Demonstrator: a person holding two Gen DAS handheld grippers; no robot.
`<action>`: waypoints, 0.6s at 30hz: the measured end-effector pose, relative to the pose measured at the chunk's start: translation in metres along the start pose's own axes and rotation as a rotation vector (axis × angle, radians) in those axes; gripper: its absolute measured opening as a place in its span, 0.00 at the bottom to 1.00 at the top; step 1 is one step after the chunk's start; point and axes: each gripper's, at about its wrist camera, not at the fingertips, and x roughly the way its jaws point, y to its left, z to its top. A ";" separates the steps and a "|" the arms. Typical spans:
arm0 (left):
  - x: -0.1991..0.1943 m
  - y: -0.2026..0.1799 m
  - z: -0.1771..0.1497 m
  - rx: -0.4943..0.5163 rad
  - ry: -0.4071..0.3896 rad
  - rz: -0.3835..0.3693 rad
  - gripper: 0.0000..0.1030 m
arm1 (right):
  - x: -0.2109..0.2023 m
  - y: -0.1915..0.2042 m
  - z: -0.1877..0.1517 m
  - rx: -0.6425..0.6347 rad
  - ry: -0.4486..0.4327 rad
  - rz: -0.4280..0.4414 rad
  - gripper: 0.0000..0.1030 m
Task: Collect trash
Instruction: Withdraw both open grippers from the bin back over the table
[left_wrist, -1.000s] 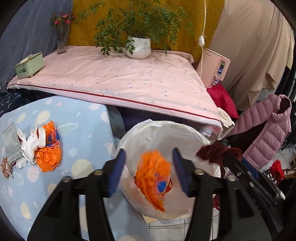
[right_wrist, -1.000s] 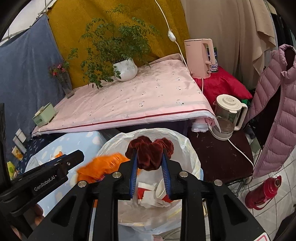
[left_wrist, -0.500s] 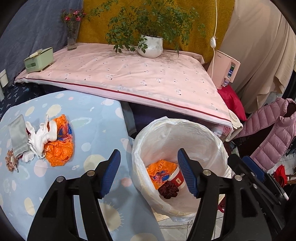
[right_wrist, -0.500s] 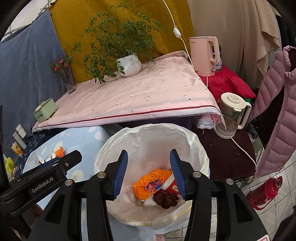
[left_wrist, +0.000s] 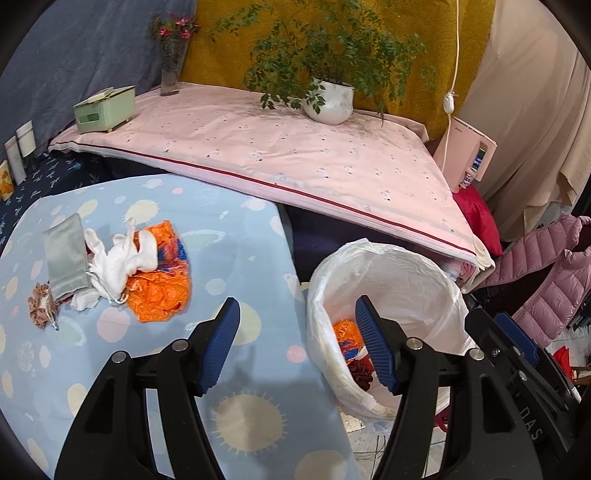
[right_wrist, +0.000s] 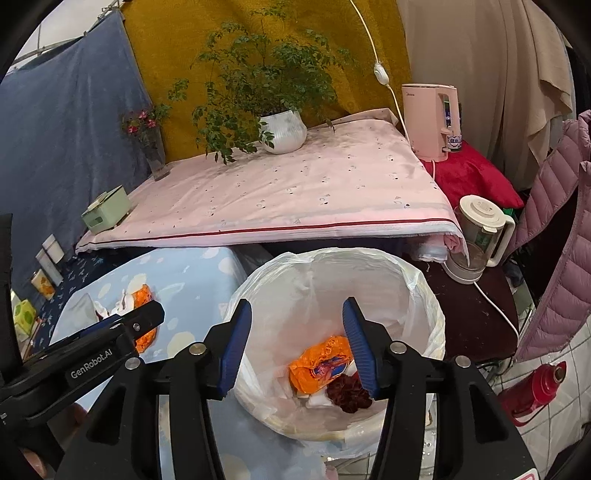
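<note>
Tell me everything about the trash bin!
The bin is round and open at the top, lined with a thin, crinkly white plastic bag folded over its rim. It stands upright on the floor, right beside the blue spotted table. At the bottom lie an orange wrapper, a dark red scrunchie and some white scraps. No gripper touches it.

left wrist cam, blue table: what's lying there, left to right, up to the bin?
Scrunchie → grey pouch → white cloth → orange wrapper → bin, off the table edge.
</note>
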 end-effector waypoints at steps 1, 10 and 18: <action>-0.002 0.003 -0.001 -0.005 -0.002 0.004 0.61 | -0.001 0.004 0.000 -0.006 0.000 0.004 0.49; -0.012 0.039 -0.002 -0.052 -0.015 0.042 0.64 | -0.002 0.043 -0.006 -0.058 0.009 0.047 0.53; -0.020 0.069 -0.003 -0.090 -0.022 0.071 0.65 | 0.001 0.074 -0.011 -0.101 0.027 0.074 0.53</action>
